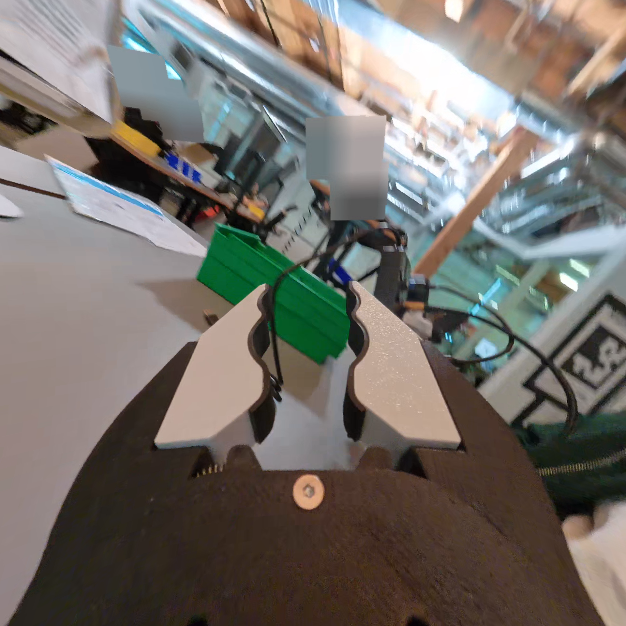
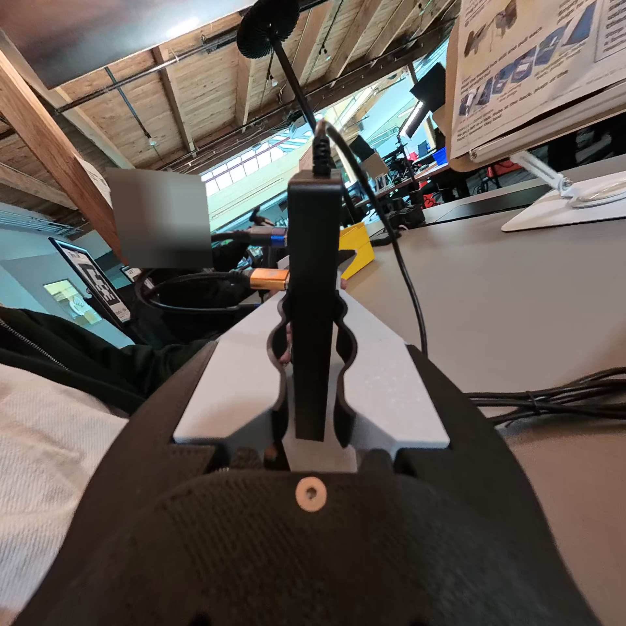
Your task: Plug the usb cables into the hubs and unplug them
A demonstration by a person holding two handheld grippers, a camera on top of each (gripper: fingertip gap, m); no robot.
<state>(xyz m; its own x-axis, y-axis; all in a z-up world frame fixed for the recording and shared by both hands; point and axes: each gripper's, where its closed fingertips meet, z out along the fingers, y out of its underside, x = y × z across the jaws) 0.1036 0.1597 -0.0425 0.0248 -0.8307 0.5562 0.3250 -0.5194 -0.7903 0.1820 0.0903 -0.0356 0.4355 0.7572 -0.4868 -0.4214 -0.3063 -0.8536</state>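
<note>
My right gripper (image 2: pixel 313 301) is shut on a black USB hub (image 2: pixel 313 271) and holds it upright above the table edge. The hub's own black cable (image 2: pixel 399 257) leaves its top and drops to the table. An orange plug (image 2: pixel 269 279) and a blue-and-silver plug (image 2: pixel 271 237) sit in the hub's left side. My left gripper (image 1: pixel 308 288) is open. A thin black cable (image 1: pixel 276 338) hangs between its jaws, close to the left finger (image 1: pixel 216 372). The left wrist view shows the hub (image 1: pixel 389 271) farther off and blurred, with the orange plug (image 1: pixel 415 305).
A green bin (image 1: pixel 271 271) stands on the grey table (image 1: pixel 84 321) just beyond my left gripper. A yellow bin (image 2: pixel 355 244) sits behind the hub. A tied bundle of black cables (image 2: pixel 559 396) lies at the right. A white stand base (image 2: pixel 559 206) and paper sheets (image 1: pixel 111 206) are farther back.
</note>
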